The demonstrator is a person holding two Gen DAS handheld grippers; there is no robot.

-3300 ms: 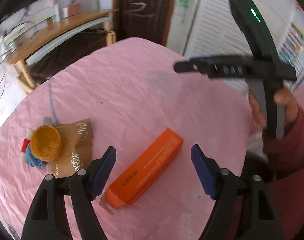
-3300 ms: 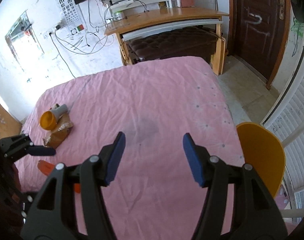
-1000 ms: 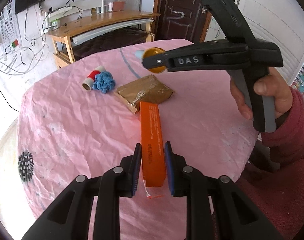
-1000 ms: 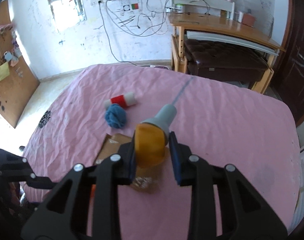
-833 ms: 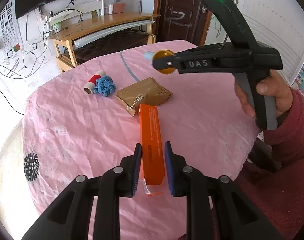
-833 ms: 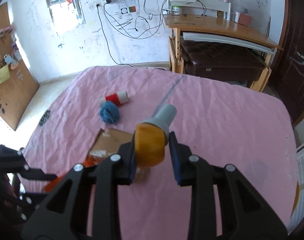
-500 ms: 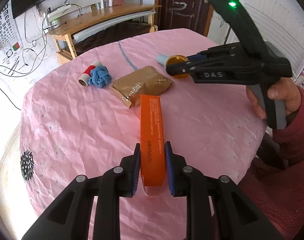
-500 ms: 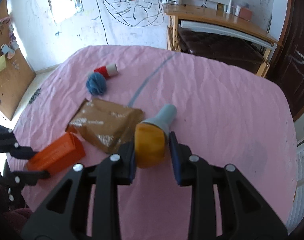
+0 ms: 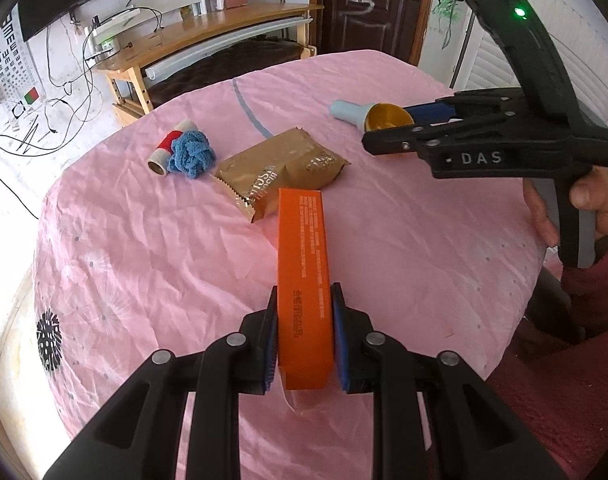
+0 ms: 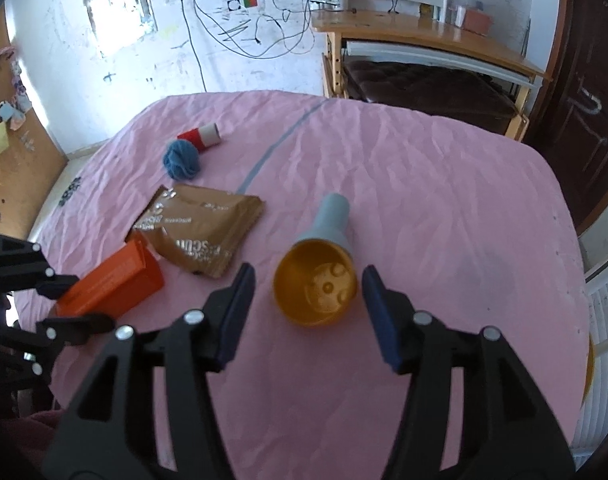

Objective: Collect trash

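The left gripper point(image 9: 304, 334) squeezes the orange box point(image 9: 302, 280) above the pink table point(image 9: 404, 240), while the right gripper point(image 10: 308, 312) has its fingers wide apart around the yellow cup point(image 10: 316, 288), which probably lies there and needs picking up next.

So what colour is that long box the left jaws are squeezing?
Orange, with small printed text; the long box shows best in the left wrist view.
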